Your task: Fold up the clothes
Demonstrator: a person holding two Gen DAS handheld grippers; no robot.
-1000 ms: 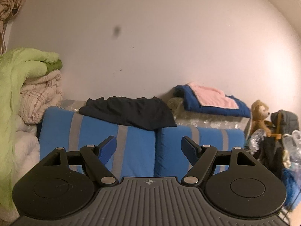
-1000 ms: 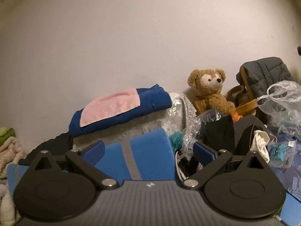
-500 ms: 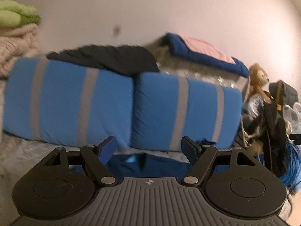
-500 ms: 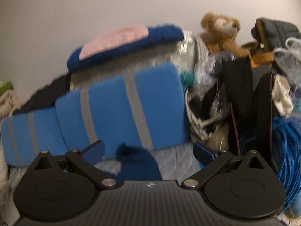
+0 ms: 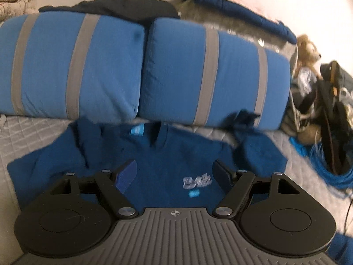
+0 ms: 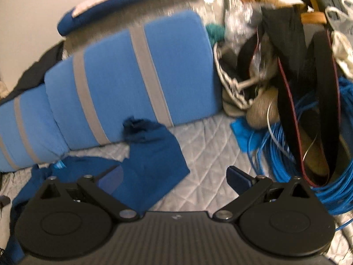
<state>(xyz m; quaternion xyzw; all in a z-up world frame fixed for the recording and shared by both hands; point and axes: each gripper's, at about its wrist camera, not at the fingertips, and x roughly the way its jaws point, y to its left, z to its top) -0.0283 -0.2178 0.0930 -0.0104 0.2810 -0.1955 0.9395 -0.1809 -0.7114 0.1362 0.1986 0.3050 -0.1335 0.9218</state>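
Shirt: a dark blue shirt lies front-up on the grey quilted bed cover, collar toward the far side, just in front of the pillows.
Lie of the cloth: rumpled and unfolded; both sleeves spread outward, and the right sleeve is creased, its cuff bunched up against a pillow.
Collar: a short open placket, with a light blue neck label inside; its print is too blurred to read.
Chest mark: a pale embroidered logo with a small bright blue patch under it; the lettering cannot be read.
Left gripper: hovers over the shirt's chest, blue-padded jaws spread wide, grasping nothing.
Right gripper: over the right sleeve and bare cover, jaws likewise spread apart and holding nothing.
Pillows: two plump blue pillows with grey stripes, side by side along the far edge.
Behind them: a black garment draped on top, and a folded blue blanket farther right.
Far right: a tan teddy bear, dark bags and straps, and a coil of bright blue cable on the cover.
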